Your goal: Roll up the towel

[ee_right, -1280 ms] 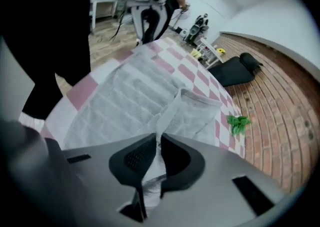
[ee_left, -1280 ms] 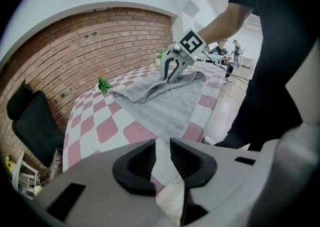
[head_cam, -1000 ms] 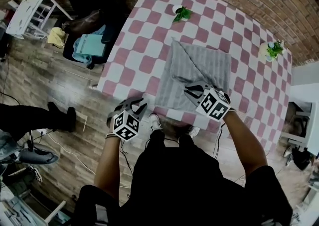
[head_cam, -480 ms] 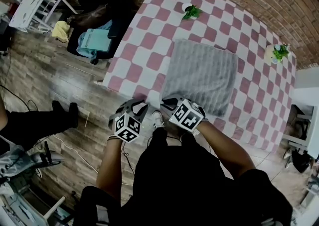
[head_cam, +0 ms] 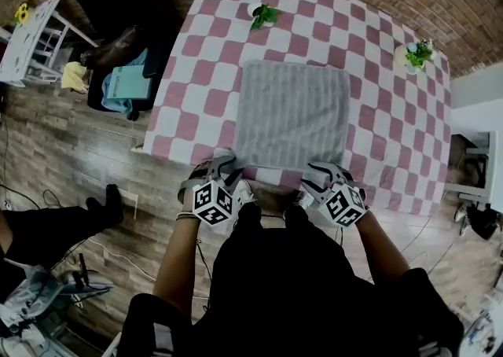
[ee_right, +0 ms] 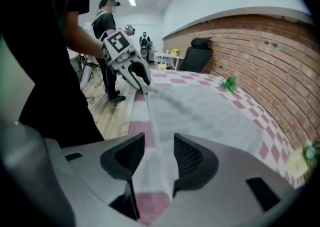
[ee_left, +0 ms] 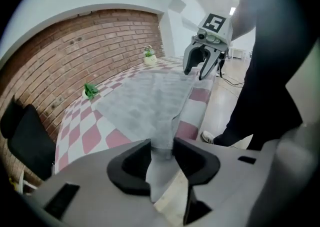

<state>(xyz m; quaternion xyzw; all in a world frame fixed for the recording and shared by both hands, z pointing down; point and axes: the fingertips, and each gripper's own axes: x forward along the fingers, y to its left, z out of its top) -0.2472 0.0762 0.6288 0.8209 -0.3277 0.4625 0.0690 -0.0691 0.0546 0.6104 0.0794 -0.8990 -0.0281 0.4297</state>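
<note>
Grey towel (head_cam: 292,115) lies flat on the checked desk (head_cam: 189,123), its near edge along the desk's near edge. The left gripper (ee_left: 161,147) has the near-left corner, its jaws just opening yet seemingly pressing the cloth. The right gripper (ee_right: 159,152) jaws, just opened, stand apart around the near-right corner. An uneven release could skew the edge and start a crooked roll.

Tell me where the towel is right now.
In the head view the towel lies spread flat on the checked tablecloth, reaching its near edge, with a small plant beyond the towel's far edge.
</note>
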